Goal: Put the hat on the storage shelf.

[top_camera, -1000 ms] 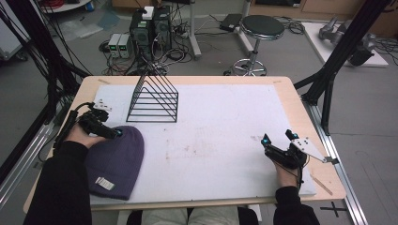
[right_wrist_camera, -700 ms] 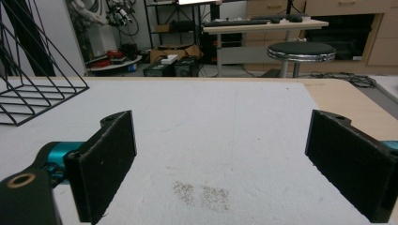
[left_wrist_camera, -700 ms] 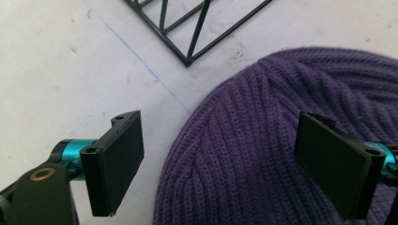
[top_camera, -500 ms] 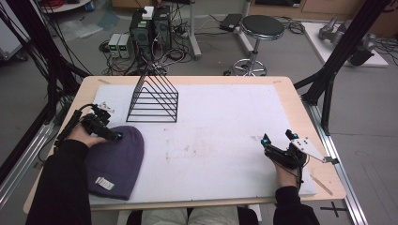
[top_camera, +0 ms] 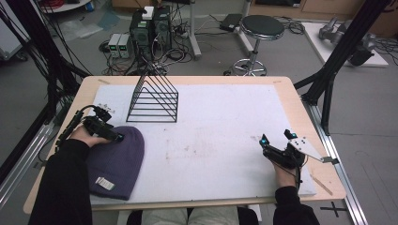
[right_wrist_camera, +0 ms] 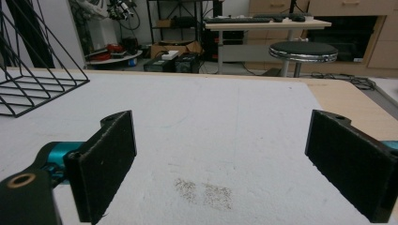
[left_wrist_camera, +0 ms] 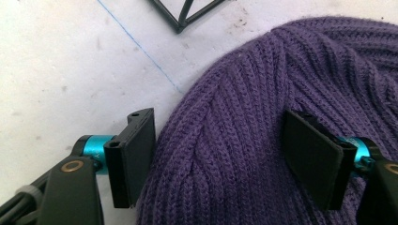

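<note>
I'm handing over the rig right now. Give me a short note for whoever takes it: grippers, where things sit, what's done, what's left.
Left gripper: down on the purple beanie, jaws wide around a fold at its crown and just been closing; pads not yet pressing, nothing lifted.
Right gripper: open, nothing in it, resting near the mat's right edge.
Beanie: flat at the mat's front left, tag near its brim.
Wire rack: upright behind the beanie, apart from it.
Done: left gripper placed over the beanie.
Left: probably close on the fold and lift; where the beanie goes next is not evident.
</note>
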A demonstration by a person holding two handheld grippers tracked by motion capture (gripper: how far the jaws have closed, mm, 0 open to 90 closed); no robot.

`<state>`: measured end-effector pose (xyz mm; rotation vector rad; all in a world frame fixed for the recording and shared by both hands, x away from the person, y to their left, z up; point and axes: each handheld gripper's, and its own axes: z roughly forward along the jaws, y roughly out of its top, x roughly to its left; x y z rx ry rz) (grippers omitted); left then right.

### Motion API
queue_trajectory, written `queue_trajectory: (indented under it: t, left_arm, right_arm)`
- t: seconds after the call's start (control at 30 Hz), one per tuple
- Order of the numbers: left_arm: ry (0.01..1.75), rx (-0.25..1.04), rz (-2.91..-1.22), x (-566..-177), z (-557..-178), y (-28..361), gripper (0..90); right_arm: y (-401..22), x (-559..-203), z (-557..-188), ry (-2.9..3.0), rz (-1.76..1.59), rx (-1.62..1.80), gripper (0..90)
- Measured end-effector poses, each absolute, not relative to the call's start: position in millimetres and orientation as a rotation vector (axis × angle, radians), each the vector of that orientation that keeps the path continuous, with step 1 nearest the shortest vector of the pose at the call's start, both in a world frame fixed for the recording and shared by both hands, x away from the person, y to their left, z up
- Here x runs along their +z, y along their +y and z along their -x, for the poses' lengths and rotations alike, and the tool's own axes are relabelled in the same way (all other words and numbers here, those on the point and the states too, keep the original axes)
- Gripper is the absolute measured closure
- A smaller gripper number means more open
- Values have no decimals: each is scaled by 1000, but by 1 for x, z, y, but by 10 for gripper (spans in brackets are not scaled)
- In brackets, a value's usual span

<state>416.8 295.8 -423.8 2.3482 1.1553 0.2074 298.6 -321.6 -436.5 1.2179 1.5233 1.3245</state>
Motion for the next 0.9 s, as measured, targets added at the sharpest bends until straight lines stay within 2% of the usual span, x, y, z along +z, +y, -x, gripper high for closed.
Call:
queue_trajectory:
  t: [0.23,0.3,0.37,0.4,0.43,0.53,0.9]
  left_arm:
    - [1173,232,-2355,-422,-416,295,348]
    - [1175,236,-2359,-421,-414,293,401]
    - [1167,185,-2353,-418,-412,292,500]
    - [1166,150,-2344,-418,-411,291,616]
    - [1165,143,-2345,-418,-411,290,683]
    - [1155,103,-2335,-418,-410,291,753]
    - [1137,161,-2309,-419,-405,292,780]
  right_arm:
    - [-322,-436,-298,1524,-1208,1325,83]
    - [-322,-436,-298,1524,-1219,1328,83]
    - [-323,-436,-298,1517,-1217,1328,83]
    - [-323,-436,-298,1516,-1218,1327,83]
    - [-323,-436,-298,1515,-1218,1327,83]
    - [-323,-436,-297,1516,-1221,1327,83]
    - [-323,-436,-296,1521,-1225,1332,83]
